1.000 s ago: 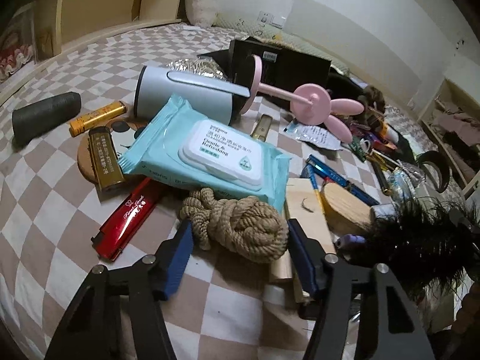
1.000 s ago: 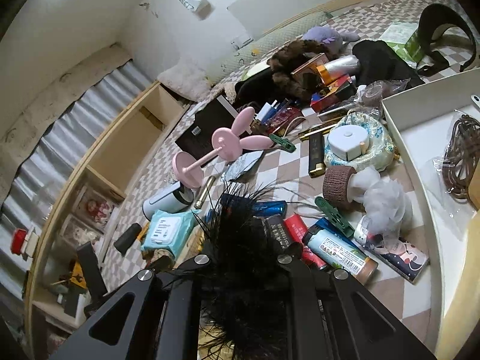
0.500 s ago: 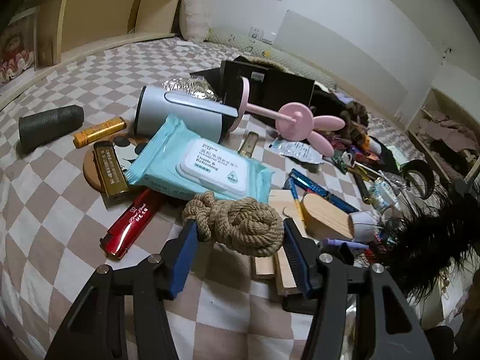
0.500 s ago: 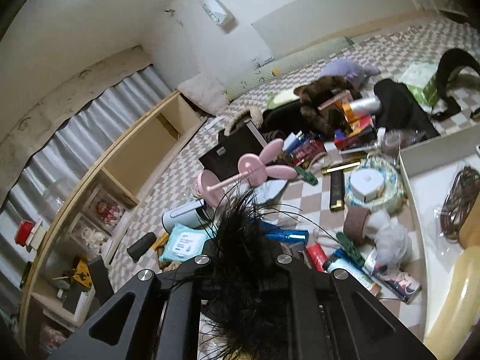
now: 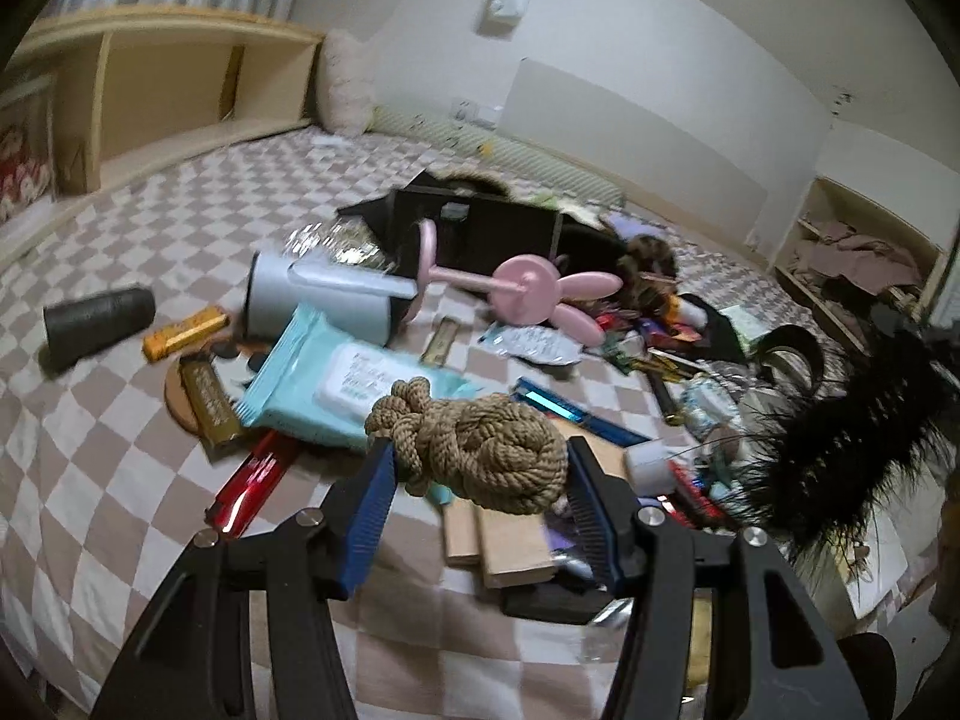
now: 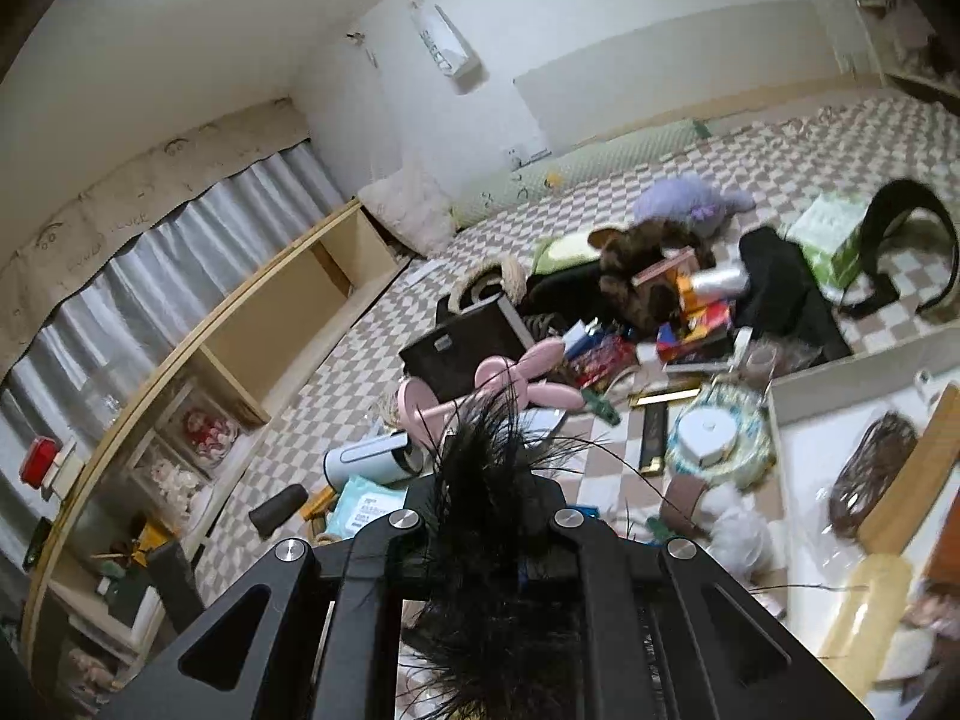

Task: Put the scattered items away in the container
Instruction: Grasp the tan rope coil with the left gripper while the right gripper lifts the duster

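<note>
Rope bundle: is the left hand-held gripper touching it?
Touching. Left wrist view shows both blue pads pressed against the rope bundle, held above the bedding.

Black gripper [image 5: 480,480], blue pads [image 5: 366,504]

I see a coarse, matt twisted-fibre rope bundle [image 5: 480,450] between ribbed blue pads [image 5: 372,498] on my matt black plastic left tongs [image 5: 480,474]. Wispy black feathers [image 6: 492,480] fill my right tongs [image 6: 486,516]. The wipes pack [image 5: 336,384] looks like glossy plastic film; the checkered bedcover [image 5: 90,480] is soft cloth.
</note>
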A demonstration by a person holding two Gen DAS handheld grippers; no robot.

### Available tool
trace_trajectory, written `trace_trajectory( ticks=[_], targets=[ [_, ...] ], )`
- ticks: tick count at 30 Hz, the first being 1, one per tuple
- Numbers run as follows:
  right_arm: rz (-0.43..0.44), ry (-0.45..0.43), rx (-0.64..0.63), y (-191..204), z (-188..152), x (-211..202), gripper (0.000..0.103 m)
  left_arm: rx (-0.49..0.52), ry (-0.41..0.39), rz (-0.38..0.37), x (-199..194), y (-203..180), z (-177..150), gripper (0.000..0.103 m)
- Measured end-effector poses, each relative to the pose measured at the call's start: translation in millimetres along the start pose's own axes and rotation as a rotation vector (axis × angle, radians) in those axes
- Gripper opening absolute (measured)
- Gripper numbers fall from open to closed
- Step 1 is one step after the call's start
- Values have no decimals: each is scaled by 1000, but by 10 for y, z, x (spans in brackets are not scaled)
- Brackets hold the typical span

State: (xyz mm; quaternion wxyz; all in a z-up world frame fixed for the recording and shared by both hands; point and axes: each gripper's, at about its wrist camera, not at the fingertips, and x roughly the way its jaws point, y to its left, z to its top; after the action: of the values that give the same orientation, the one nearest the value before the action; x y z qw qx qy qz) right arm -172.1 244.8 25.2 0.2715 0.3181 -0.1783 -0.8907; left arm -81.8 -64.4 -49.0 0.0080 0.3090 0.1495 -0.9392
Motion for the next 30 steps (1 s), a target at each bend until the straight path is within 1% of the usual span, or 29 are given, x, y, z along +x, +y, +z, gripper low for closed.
trace_trajectory(
  ticks=[2,3,5,8,13,15,16,17,19,20,22,25,27,30],
  targets=[
    [-5,-18,-6,-14,120,-111,5,13,-6,-25,-41,-97,31,56],
    [-15,-27,-11,-23,179,-164,3,15,-5,-39,-49,-141,40,56],
    [-54,-43,-36,-44,309,-278,3,21,-4,-64,-59,-224,47,56],
    [-102,-20,-61,-102,387,-349,3,34,1,-84,-51,-324,28,56],
    [-122,84,-88,-152,183,-311,3,56,14,-109,-18,-453,-13,56],
    [-148,142,-118,-146,-3,-232,4,61,15,-113,-17,-472,-19,56],
    [-168,165,-149,-125,-95,-189,9,63,16,-114,-14,-470,-22,56],
    [-185,186,-185,-100,-181,-151,17,64,16,-115,-9,-467,-26,56],
    [-216,230,-257,-51,-348,-78,85,61,19,-114,-2,-441,-37,56],
    [-227,254,-310,-13,-453,-47,87,59,21,-113,2,-427,-42,56],
    [-246,309,-414,56,-592,2,87,56,24,-111,9,-399,-53,56],
    [-232,436,-573,144,-792,87,87,51,28,-109,19,-358,-69,56],
    [-245,532,-693,171,-952,174,87,45,30,-110,26,-336,-80,56],
    [-260,647,-820,172,-1169,313,86,42,34,-112,29,-331,-87,56]
  ],
)
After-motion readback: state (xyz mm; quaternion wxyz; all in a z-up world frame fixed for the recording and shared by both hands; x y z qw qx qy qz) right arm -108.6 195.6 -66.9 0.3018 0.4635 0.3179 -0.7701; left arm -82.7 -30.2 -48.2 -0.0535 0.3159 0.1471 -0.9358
